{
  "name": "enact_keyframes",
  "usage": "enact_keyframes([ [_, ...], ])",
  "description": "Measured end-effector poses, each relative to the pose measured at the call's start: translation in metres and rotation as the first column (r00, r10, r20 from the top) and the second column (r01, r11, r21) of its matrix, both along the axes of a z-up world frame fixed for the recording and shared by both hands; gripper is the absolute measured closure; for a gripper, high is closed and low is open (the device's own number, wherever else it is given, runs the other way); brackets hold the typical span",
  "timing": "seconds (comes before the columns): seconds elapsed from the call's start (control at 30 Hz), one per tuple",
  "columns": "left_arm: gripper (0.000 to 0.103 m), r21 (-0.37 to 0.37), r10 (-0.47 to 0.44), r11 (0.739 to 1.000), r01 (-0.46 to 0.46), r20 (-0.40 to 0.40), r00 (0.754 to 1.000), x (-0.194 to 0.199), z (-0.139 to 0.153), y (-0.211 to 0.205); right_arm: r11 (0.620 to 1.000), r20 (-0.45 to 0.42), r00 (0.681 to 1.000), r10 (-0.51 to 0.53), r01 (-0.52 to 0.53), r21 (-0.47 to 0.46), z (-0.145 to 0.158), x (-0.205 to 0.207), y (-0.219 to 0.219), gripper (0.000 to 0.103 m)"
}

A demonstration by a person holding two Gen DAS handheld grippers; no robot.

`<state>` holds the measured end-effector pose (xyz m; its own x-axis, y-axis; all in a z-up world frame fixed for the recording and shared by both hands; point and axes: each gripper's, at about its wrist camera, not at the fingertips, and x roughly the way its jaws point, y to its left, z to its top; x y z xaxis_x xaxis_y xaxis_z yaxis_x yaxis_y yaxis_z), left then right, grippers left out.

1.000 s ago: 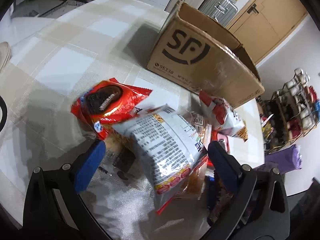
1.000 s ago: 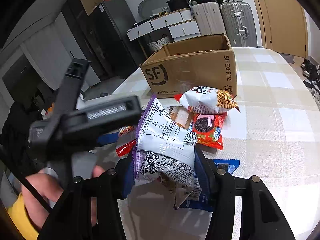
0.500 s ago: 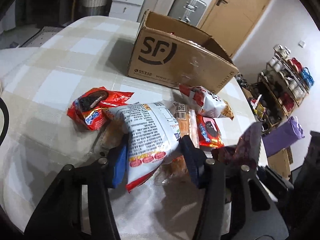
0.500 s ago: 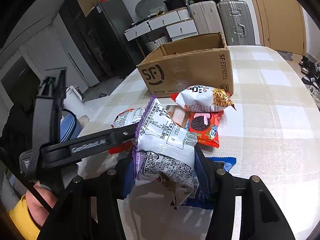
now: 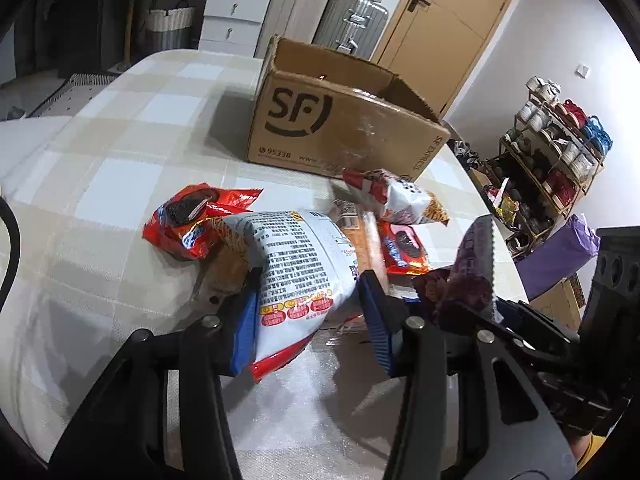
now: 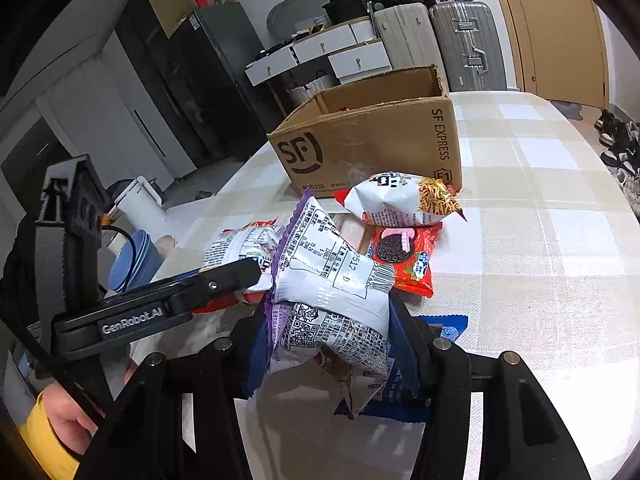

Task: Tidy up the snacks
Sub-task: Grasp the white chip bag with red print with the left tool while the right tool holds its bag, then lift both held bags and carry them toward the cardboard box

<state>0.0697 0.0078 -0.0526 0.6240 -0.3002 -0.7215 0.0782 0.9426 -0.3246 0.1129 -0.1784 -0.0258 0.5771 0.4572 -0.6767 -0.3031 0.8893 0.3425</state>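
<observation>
The table (image 6: pixel 540 208) wears a beige-and-white check. The box (image 5: pixel 344 136) is brown with black lettering. The cookie pack (image 5: pixel 188 224) is red; the noodle bag (image 6: pixel 404 200) white, red and orange. The bag (image 6: pixel 336 304) is white with black print and purple edge. Pads (image 5: pixel 374 312) are blue.

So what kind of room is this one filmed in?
Most likely a lived-in home, perhaps a dining area doubling as storage. A table with a checked cloth holds snack packs beside an open cardboard box; suitcases and white drawers line the wall, with a shoe rack near the door.
</observation>
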Motion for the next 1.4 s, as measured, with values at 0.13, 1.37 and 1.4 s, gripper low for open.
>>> enact_keyframes([
  [0.13,0.059,-0.025,-0.002,1.0,0.002,0.016,1.0,-0.003,0.007,0.005,1.0,0.008,1.0,-0.013,0.013,0.006,0.001,-0.002,-0.003,0.049],
  [1.37,0.059,-0.139,-0.006,0.99,0.018,0.089,0.996,-0.04,0.049,0.037,0.977,0.098,0.995,-0.01,-0.011,0.213,0.028,-0.013,-0.014,0.049],
  [1.4,0.059,-0.144,-0.006,0.989,0.019,0.087,0.996,-0.041,0.049,0.037,0.976,0.1,0.995,-0.012,-0.01,0.216,0.029,-0.013,-0.014,0.049],
])
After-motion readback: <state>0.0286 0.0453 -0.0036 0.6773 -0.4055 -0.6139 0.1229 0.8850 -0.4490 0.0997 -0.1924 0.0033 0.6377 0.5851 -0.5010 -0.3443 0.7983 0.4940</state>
